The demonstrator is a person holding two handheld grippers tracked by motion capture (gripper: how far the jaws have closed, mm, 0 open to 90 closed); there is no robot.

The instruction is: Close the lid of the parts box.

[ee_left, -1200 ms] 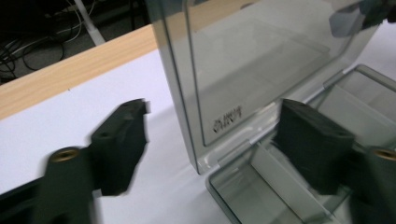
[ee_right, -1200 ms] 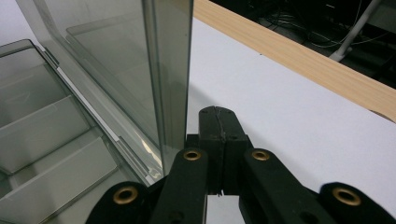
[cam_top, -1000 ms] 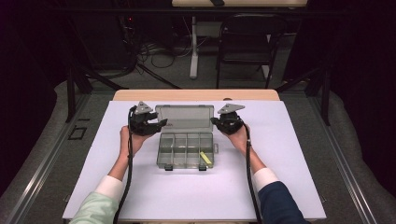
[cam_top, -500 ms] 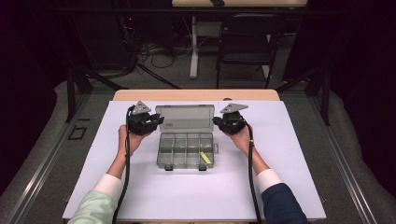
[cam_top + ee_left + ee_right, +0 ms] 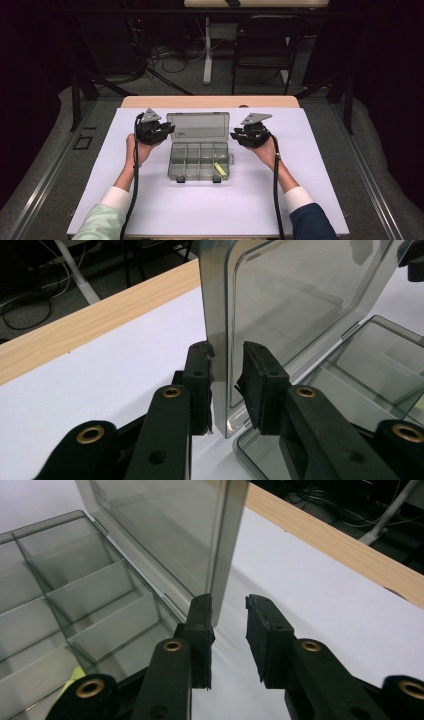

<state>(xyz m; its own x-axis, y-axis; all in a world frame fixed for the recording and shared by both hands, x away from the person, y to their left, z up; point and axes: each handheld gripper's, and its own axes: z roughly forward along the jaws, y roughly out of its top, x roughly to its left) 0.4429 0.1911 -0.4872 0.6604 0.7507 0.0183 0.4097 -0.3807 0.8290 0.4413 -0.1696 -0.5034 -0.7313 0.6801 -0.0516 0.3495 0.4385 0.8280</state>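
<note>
Fingers loose at an upright lid

Left fingers [image 5: 197, 390], just closing, straddle the lid [image 5: 280, 300] edge, a slit showing at one pad. Right fingers [image 5: 200, 630], just opening, stand released beside it. Unclamped, the lid could drop onto the compartment box [image 5: 199, 161] mid-table [image 5: 310, 165]. Its small label [image 5: 183, 134] is too small to read.

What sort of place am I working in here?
Likely a lab or recording studio, not a home: a white-covered table in a dark room, loose cables on the floor, and a folding chair beside a desk leg.
</note>
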